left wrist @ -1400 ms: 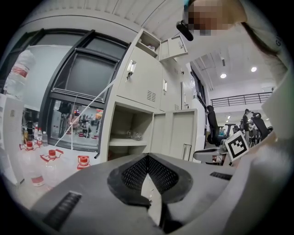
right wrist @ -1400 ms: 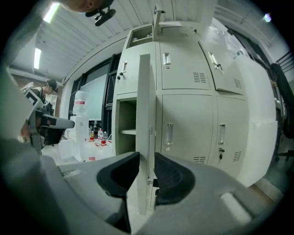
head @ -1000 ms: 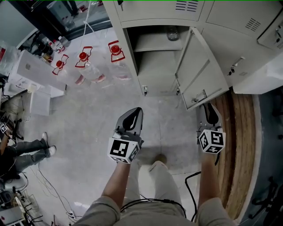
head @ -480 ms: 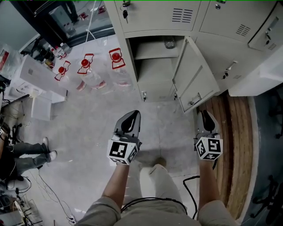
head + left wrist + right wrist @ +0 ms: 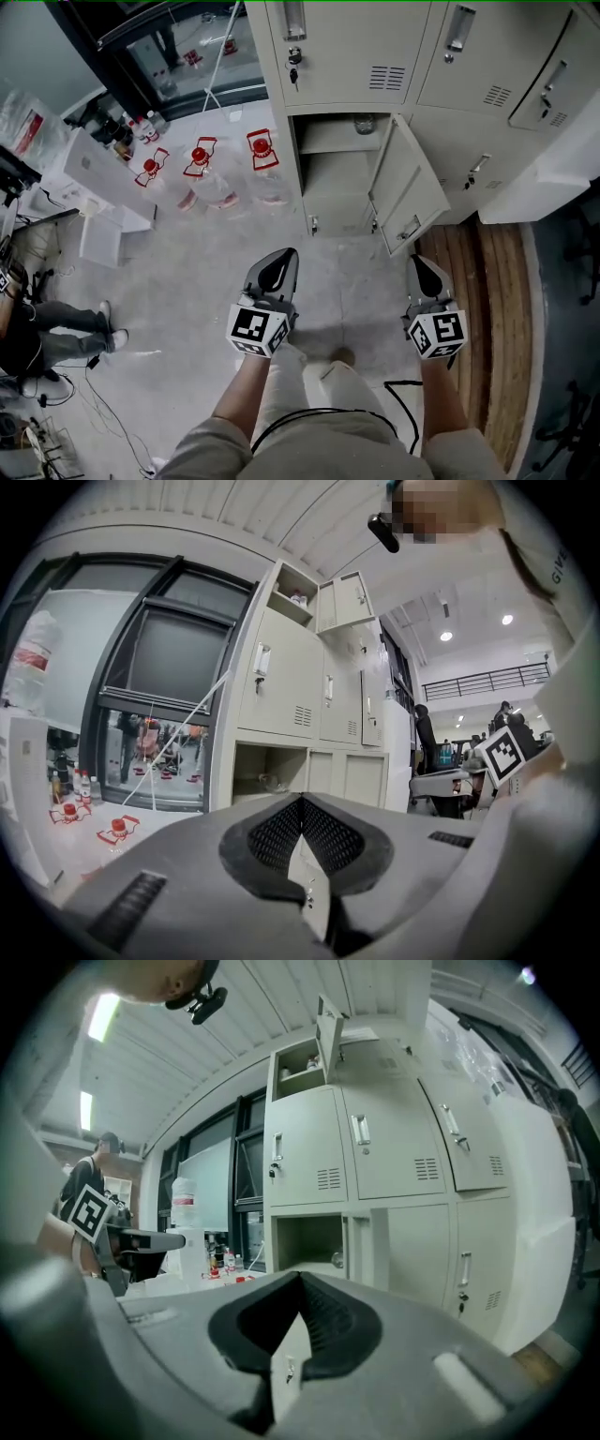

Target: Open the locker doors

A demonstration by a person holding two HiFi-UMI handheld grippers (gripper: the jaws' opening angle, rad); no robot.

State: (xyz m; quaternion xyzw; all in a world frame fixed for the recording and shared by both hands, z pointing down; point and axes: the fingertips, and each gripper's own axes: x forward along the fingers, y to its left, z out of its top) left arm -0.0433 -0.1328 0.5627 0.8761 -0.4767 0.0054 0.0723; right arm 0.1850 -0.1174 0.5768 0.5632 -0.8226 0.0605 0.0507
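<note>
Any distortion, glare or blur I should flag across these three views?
Head view: sharp, evenly lit; the lockers lean from the wide lens. Left gripper view: strong fisheye, black corners, ceiling lamps flare slightly. Right gripper view: same fisheye, ceiling strip light blown out.

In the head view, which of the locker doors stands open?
The lower door below the locker with the key: it is swung outward and shows its shelf, while the other doors lie flush and shut.

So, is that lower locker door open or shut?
Open. The lower locker door stands swung out, and the inside of its compartment shows.
</note>
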